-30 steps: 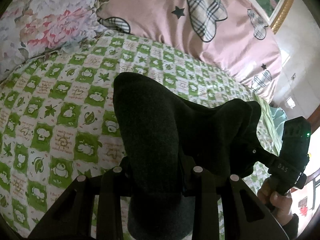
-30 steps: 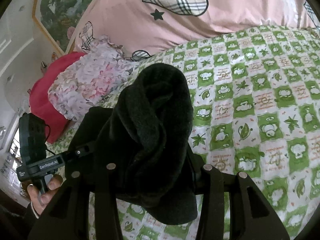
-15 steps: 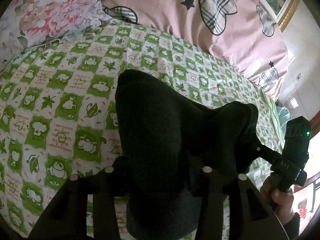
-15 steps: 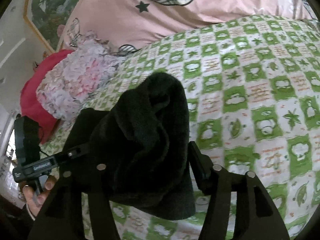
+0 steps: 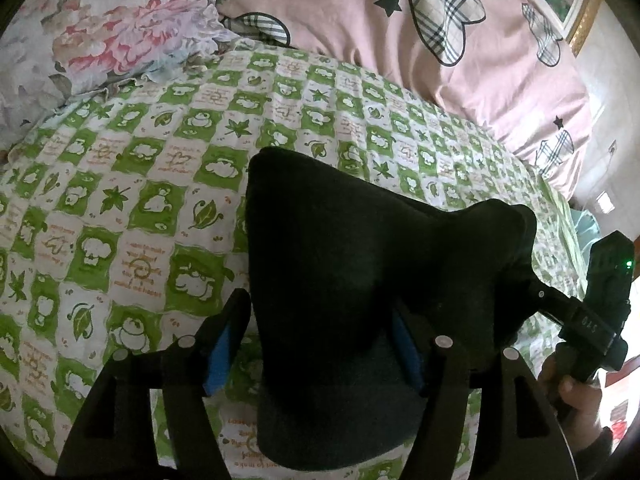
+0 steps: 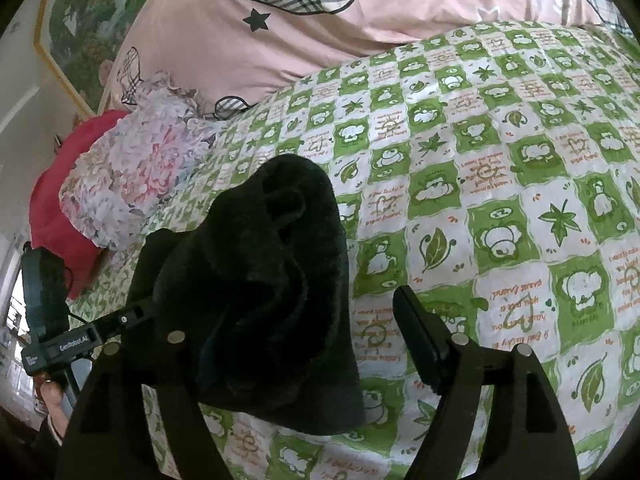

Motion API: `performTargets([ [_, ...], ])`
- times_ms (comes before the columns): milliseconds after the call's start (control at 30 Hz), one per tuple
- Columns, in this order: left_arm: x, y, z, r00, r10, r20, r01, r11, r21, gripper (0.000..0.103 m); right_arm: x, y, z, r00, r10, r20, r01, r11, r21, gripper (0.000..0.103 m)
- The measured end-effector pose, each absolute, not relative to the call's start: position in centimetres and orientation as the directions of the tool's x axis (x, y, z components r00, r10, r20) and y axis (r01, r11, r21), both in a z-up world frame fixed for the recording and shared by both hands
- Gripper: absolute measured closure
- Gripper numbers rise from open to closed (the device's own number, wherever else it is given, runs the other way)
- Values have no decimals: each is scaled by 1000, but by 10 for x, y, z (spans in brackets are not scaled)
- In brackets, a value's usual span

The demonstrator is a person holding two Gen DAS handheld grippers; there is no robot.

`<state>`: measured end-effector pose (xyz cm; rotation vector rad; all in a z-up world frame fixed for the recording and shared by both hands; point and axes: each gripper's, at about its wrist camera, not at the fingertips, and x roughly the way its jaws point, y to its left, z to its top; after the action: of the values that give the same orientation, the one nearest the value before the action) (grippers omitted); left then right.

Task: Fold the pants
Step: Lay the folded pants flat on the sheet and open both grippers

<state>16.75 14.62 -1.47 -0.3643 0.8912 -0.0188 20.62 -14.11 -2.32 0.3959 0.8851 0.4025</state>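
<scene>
From my left wrist camera, my left gripper had its fingers apart, the black pants bunched between them over the green-checked bed, well short of the pink quilt along its far edge. My right hand showed at the right.

From my right wrist camera, my right gripper stood spread too, the pants draped against the left finger, apart from the right finger. A floral pillow lay at the bed's far left corner.

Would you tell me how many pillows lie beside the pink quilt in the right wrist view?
2: a floral ruffled pillow at the left, and a red pillow underneath it, partly covered. Others may be hidden.
</scene>
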Motion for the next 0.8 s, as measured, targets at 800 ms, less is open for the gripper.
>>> performTargets([
  [800, 115, 128, -1, 670, -51, -741, -166, 962, -216, 21, 145, -129, 14, 648, 437, -623, -238, 894, 379, 11],
])
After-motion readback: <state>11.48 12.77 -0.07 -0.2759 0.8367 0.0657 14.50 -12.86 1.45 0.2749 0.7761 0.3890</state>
